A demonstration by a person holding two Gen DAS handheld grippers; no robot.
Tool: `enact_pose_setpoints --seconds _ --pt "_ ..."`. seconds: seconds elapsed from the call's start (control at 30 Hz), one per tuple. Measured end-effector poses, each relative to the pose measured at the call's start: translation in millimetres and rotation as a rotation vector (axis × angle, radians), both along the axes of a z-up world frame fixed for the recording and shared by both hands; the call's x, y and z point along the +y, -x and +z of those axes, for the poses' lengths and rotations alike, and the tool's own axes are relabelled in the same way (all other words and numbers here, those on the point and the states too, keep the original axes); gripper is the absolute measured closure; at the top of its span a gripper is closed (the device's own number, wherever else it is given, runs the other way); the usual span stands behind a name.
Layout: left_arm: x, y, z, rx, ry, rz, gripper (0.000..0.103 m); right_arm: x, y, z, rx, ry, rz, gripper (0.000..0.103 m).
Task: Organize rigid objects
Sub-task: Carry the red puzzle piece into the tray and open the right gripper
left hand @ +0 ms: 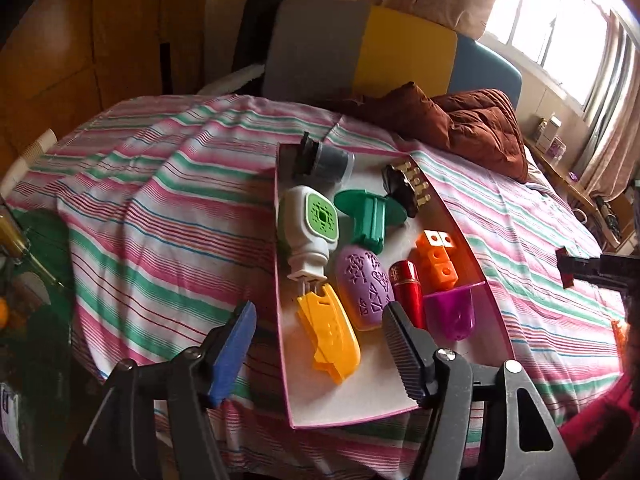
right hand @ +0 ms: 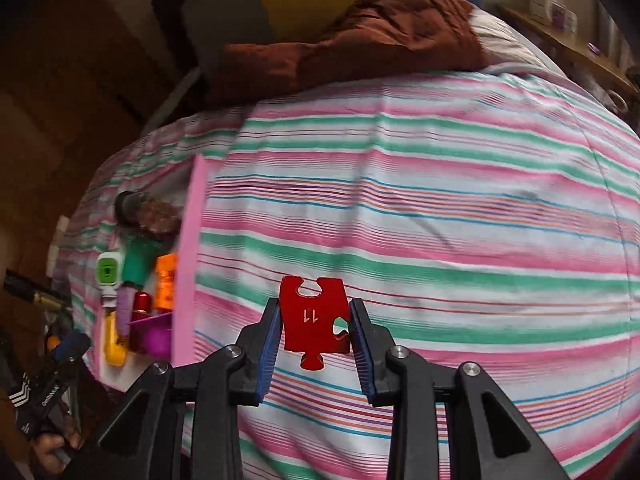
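Puzzle piece (right hand: pixel 313 320), red and flat, pinched edgewise by the right gripper (right hand: pixel 314 334) above the striped bed sheet (right hand: pixel 440 208).
Left gripper (left hand: pixel 318 344) fingers spread, empty, over the pink-rimmed tray (left hand: pixel 496 320) near the yellow plastic clip (left hand: pixel 332 336). Advice: carry the thin rigid piece leftwards and set it down flat in the tray's bare near corner.
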State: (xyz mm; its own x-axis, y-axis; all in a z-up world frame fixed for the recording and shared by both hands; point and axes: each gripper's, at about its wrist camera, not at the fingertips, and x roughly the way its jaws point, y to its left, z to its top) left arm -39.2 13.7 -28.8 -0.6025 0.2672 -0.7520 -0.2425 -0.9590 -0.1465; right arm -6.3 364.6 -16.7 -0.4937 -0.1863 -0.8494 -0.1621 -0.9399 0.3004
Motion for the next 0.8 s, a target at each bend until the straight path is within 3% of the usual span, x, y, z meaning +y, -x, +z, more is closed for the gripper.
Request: enact_pose_setpoints --seconds 0.1,0.2,0.4,0.53,0.7,0.8 --pt "-5 -2 6 0.025 0.017 0.03 0.025 -59 20 21 0.055 0.007 0.131 0.07" --pt "-8 -3 10 0.042 0.026 0.047 0.023 -109 50 27 0.087 -0.02 0.234 0.07" --pt "-15 -5 12 0.056 0.042 0.076 0.015 -178 95 6 0.038 -0.097 0.344 0.07" --pt "-19 -5 12 0.055 0.043 0.093 0.013 -201 108 -14 -0.016 -0.154 0.385 0.07" --pt "-20 -5 10 0.053 0.058 0.108 0.001 -209 113 -30 -0.055 -0.19 0.397 0.07" --pt "-20 -6 11 0.052 0.063 0.116 0.0 -210 113 -34 -0.054 -0.206 0.396 0.07"
